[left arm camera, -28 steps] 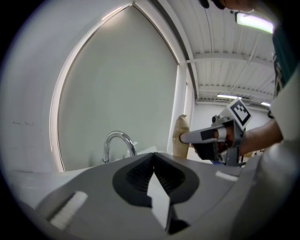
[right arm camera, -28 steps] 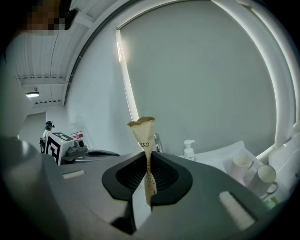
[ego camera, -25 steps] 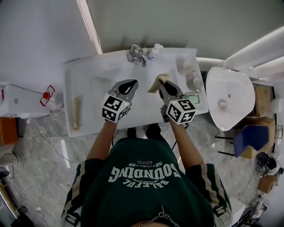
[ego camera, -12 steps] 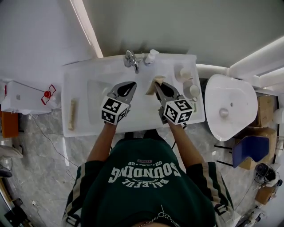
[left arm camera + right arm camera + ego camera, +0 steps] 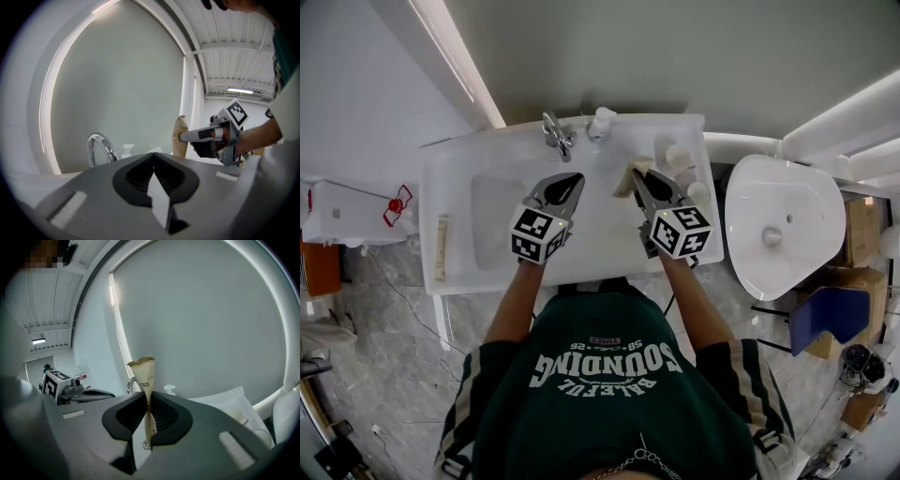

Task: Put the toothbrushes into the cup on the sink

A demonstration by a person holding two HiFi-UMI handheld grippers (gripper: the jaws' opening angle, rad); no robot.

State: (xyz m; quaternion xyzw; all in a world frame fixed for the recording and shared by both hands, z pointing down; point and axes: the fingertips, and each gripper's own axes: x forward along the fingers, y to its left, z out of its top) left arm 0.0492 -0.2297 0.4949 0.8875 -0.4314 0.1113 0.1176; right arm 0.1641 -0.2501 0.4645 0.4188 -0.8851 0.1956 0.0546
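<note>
Lettering shows only in the right gripper view — tan paper-wrapped toothbrush (image 5: 145,378), flared at its end, clamped in the right gripper (image 5: 147,401); left gripper (image 5: 153,155) closed, empty.

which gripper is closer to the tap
Left. The left gripper hovers just in front of the tap; the right gripper, shut on a wrapped toothbrush, is farther off to the tap's right.

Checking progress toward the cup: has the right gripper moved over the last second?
Yes. Judged against the faucet, the right gripper, shut on the wrapped toothbrush, has shifted right, toward the cups. The head camera also moved.
</note>
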